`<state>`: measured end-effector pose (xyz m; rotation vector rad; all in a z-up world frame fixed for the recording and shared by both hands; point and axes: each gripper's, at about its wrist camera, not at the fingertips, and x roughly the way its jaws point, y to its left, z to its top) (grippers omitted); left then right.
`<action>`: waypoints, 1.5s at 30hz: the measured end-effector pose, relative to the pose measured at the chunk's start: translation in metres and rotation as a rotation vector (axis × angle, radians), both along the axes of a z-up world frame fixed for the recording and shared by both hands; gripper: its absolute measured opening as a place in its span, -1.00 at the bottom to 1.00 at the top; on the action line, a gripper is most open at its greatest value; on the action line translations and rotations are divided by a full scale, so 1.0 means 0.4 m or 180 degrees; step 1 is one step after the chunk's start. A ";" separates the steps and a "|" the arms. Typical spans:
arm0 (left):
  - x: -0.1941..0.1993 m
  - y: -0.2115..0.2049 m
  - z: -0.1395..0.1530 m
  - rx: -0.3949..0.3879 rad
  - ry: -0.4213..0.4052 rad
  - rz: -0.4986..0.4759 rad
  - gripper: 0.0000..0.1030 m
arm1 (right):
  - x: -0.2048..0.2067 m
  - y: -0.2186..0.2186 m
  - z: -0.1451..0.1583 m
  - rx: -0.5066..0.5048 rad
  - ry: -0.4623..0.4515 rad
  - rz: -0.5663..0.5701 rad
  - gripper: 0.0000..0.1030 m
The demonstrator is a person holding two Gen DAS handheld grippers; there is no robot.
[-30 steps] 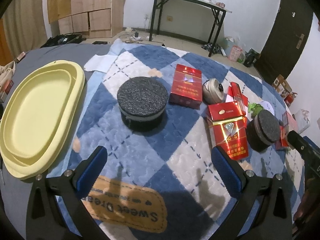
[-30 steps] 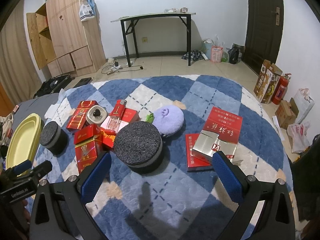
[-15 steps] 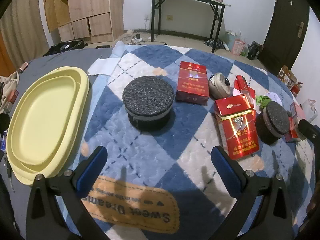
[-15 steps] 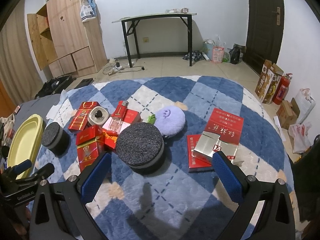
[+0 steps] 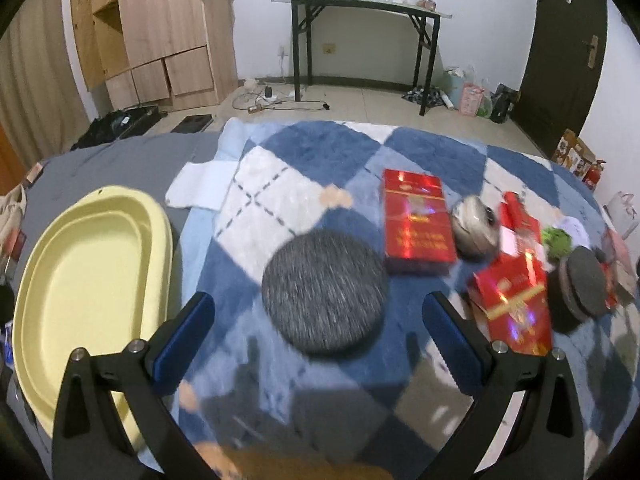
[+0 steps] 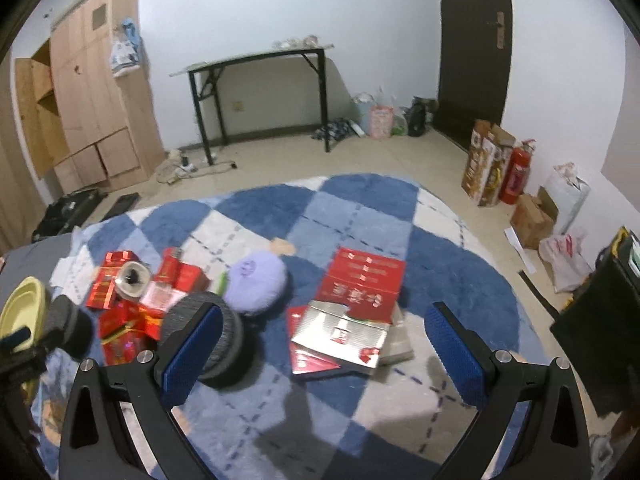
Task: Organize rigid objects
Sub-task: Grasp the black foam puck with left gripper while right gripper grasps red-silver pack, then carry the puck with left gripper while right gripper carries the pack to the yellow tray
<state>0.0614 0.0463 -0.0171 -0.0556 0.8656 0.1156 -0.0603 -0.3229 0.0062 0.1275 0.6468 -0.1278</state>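
Note:
My left gripper (image 5: 318,338) is open, its blue pads wide apart on either side of a dark grey foam disc (image 5: 325,295) lying on the checked blue rug (image 5: 328,152). A yellow oval tray (image 5: 86,280) lies to the left. Beyond the disc sit a red box (image 5: 416,220), a round silver tin (image 5: 474,226), more red boxes (image 5: 514,308) and a second foam disc (image 5: 582,286). My right gripper (image 6: 320,350) is open above the rug, near a red and silver box stack (image 6: 352,312). A foam disc (image 6: 224,336) sits behind its left pad, beside a purple plush (image 6: 256,282).
A black folding table (image 6: 260,96) stands by the far wall, with a wooden cabinet (image 6: 80,112) at left and a dark door (image 6: 474,48) at right. Bags, cartons and a red fire extinguisher (image 6: 516,178) line the floor at right. The other gripper (image 6: 24,344) shows at the far left.
My left gripper has moved forward, so the foam disc now lies between its pads. My right gripper has swung right and tilted up, so the box stack now lies ahead.

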 end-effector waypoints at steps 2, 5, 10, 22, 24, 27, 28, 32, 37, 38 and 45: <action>0.022 0.006 -0.012 0.0013 0.0051 -0.0002 1.00 | 0.016 0.000 -0.015 0.0054 0.0063 0.0044 0.99; 0.034 0.016 -0.031 -0.0039 0.0069 -0.0008 1.00 | 0.046 0.010 -0.034 -0.0022 0.0139 0.0083 0.99; 0.051 0.026 -0.053 -0.0054 0.0104 0.0031 1.00 | 0.075 -0.016 -0.054 -0.0045 0.0154 -0.0082 0.99; 0.067 0.036 -0.099 -0.0354 0.0195 0.0004 0.37 | 0.140 -0.033 -0.122 0.0003 0.0430 -0.0069 0.27; 0.055 0.040 -0.093 -0.0370 0.0159 0.0012 0.36 | 0.140 -0.036 -0.121 -0.0039 0.0387 -0.0026 0.25; 0.039 0.043 -0.070 -0.0365 0.0126 0.0028 0.36 | 0.133 -0.046 -0.120 -0.0018 0.0355 -0.0033 0.24; 0.030 0.042 -0.055 -0.0353 0.0102 0.0017 0.36 | 0.128 -0.051 -0.118 -0.0024 0.0338 -0.0041 0.23; -0.014 0.037 0.029 -0.0248 0.0011 -0.0068 0.36 | 0.091 -0.071 -0.086 -0.0068 0.0219 -0.0129 0.23; -0.091 0.068 0.148 -0.0124 -0.0119 -0.0095 0.36 | 0.026 -0.112 -0.024 0.0027 -0.0044 -0.0232 0.23; -0.107 0.083 0.171 -0.0113 -0.0141 -0.0076 0.36 | 0.011 -0.118 -0.013 0.0056 -0.0097 -0.0240 0.22; -0.181 0.273 0.244 0.0106 -0.0175 0.0349 0.36 | -0.101 -0.032 0.071 -0.0069 -0.0477 0.0222 0.20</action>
